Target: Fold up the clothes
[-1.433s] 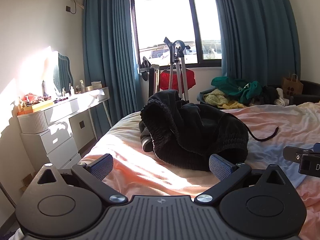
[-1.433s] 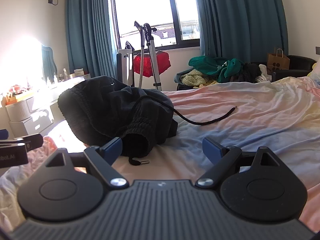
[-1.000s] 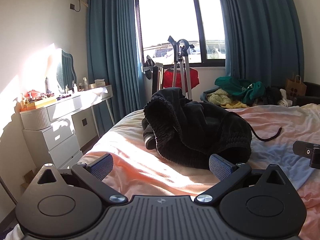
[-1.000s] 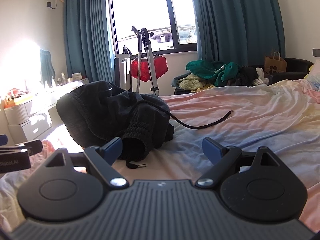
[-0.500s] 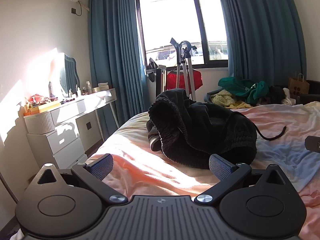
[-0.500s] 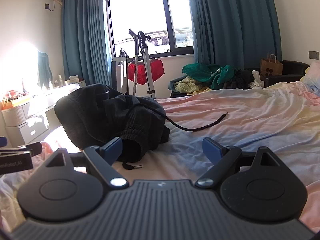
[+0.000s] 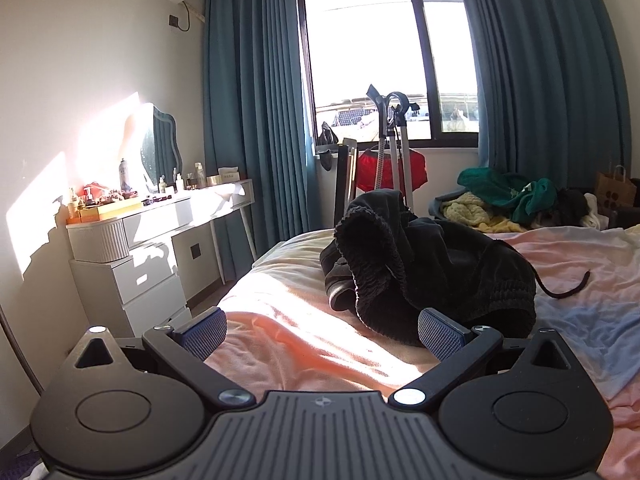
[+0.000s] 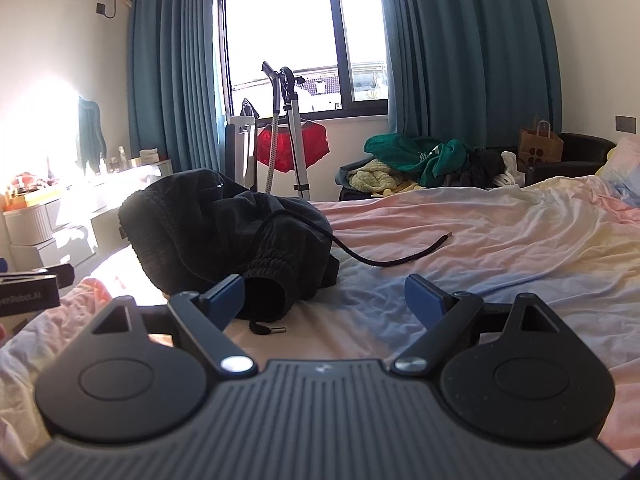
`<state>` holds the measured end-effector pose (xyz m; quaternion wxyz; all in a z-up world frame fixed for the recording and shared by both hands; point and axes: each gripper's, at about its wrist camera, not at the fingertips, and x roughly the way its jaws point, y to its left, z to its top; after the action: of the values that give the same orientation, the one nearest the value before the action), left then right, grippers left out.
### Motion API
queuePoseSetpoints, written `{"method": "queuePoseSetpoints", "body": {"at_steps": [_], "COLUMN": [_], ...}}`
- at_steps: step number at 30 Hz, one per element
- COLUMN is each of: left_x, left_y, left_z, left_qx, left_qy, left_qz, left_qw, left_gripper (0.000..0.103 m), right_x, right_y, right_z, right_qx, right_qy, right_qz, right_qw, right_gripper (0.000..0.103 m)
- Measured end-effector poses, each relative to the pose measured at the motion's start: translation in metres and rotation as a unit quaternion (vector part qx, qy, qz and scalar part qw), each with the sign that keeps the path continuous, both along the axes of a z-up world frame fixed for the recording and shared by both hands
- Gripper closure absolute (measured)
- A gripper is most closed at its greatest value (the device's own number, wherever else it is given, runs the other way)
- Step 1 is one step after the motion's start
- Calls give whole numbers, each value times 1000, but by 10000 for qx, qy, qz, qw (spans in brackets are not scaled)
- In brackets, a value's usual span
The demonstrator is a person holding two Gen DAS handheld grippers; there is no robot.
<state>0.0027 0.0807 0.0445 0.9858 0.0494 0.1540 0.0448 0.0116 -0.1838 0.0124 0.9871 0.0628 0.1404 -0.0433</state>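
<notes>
A crumpled black garment [image 7: 432, 268] with ribbed cuffs lies in a heap on the bed [image 7: 300, 344]. It also shows in the right wrist view [image 8: 224, 232], with a black drawstring [image 8: 392, 258] trailing right over the sheet. My left gripper [image 7: 322, 330] is open and empty, low over the bed just in front of the heap. My right gripper [image 8: 324, 298] is open and empty, in front of the garment's right cuff. The left gripper's body [image 8: 28, 286] shows at the left edge of the right wrist view.
A white dresser [image 7: 152, 240] with bottles stands left of the bed. A garment steamer [image 7: 394, 144] and red cloth stand by the window. A pile of green and yellow clothes [image 8: 416, 160] and a paper bag [image 8: 540, 144] lie beyond the bed.
Both grippers have drawn back and risen slightly, so the garment looks a little farther and more of the room shows. The garment has not moved. Both grippers stay open.
</notes>
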Motion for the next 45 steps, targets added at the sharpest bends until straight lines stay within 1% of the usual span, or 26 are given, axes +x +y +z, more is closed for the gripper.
{"method": "queuePoseSetpoints", "body": {"at_steps": [3, 7, 9, 11, 13, 16, 19, 22, 27, 30, 33, 34, 35, 36, 37, 38, 41, 45], "left_x": [-4, -4, 4, 20, 46, 86, 127, 180, 246, 274, 293, 296, 296, 295, 292, 287, 262, 210], "left_y": [7, 7, 4, 6, 9, 11, 11, -3, -23, -33, -39, -42, -42, -41, -40, -40, -38, -23], "left_z": [1, -2, -4, -4, -6, -10, -14, -20, -28, -30, -32, -31, -30, -28, -25, -22, -8, 15], "left_qx": [-161, -480, -507, -484, -543, -852, -1112, -1253, -1192, -1113, -1098, -1073, -1092, -1151, -1185, -1205, -1261, -1347], "left_qy": [18, 116, 127, 133, 221, 199, 158, 198, 200, 232, 388, 369, 338, 305, 317, 360, 323, 141], "left_qz": [-24, -126, -161, -68, 9, 34, 64, 147, 382, 430, 540, 663, 692, 629, 577, 526, 358, 161], "left_qw": [9999, 9987, 9985, 9987, 9983, 9962, 9936, 9918, 9919, 9926, 9917, 9913, 9910, 9909, 9908, 9907, 9908, 9907], "left_gripper": [0, 0, 0, 0, 0, 0, 0, 0, 0, 1, 17, 36, 51, 56, 68, 83, 86, 88], "right_x": [-3, -11, -15, -18, -16, -7, 6, 22, 52, 69, 80, 81, 83, 83, 84, 84, 80, 71], "right_y": [4, 6, 5, 2, 0, -8, -20, -32, -45, -50, -54, -55, -56, -56, -57, -57, -57, -56], "right_z": [5, 21, 26, 27, 23, 10, -2, -17, -41, -54, -62, -65, -67, -68, -69, -69, -66, -58], "right_qx": [17, 152, 309, 449, 433, 493, 825, 1163, 1453, 1610, 1690, 1721, 1754, 1774, 1787, 1802, 1827, 1794], "right_qy": [34, 96, 70, 30, 4, 82, 201, 270, 420, 521, 550, 546, 536, 531, 531, 531, 463, 323], "right_qz": [-37, -187, -194, -132, -79, -52, -20, 2, 27, 23, 35, 41, 50, 54, 55, 56, 72, 122], "right_qw": [10000, 9997, 9993, 9989, 9990, 9987, 9964, 9928, 9885, 9856, 9841, 9835, 9830, 9827, 9825, 9822, 9820, 9832], "right_gripper": [14, 14, 14, 14, 14, 14, 14, 14, 14, 14, 14, 14, 14, 14, 14, 14, 14, 14]}}
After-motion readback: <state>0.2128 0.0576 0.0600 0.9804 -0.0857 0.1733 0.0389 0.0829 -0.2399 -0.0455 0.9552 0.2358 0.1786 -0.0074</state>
